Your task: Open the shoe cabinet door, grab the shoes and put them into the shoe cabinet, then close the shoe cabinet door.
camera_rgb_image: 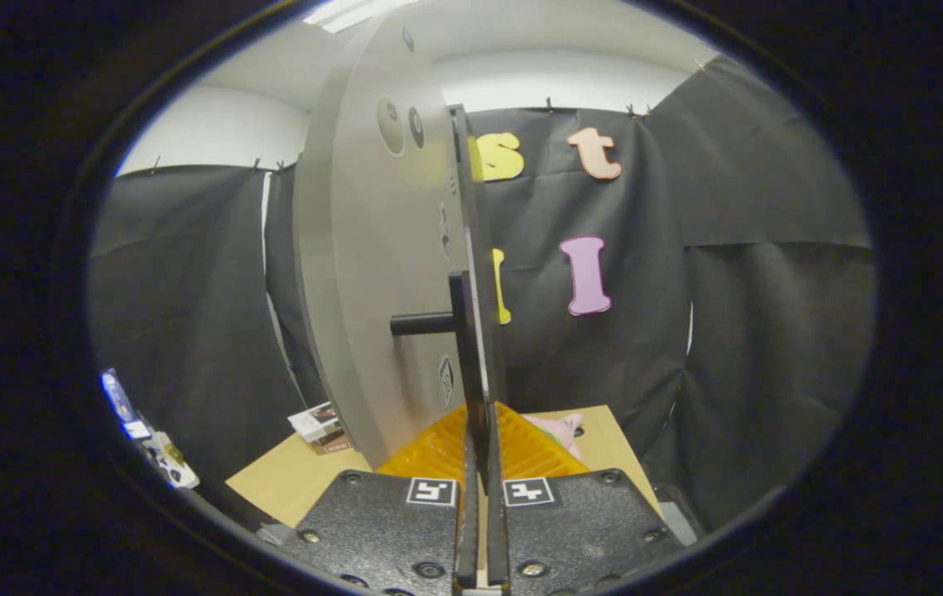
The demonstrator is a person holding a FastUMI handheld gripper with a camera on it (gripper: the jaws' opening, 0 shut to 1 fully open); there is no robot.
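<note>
The grey shoe cabinet door (372, 273) stands edge-on straight ahead of me, swung out from the cabinet, its inner face with round hinge cups turned left. Its black handle (425, 323) sticks out on a short post, and the handle's upright bar runs down between my fingers. My gripper (483, 426) is shut on that bar, one finger on each side of it. A pink shoe (560, 429) lies on the tan table (289, 480) just beyond my right finger, partly hidden by it.
A small printed box (318, 424) sits on the table left of the door's foot. Some small packets (144, 439) lie lower down at the far left. Black cloth walls close the booth behind and on both sides.
</note>
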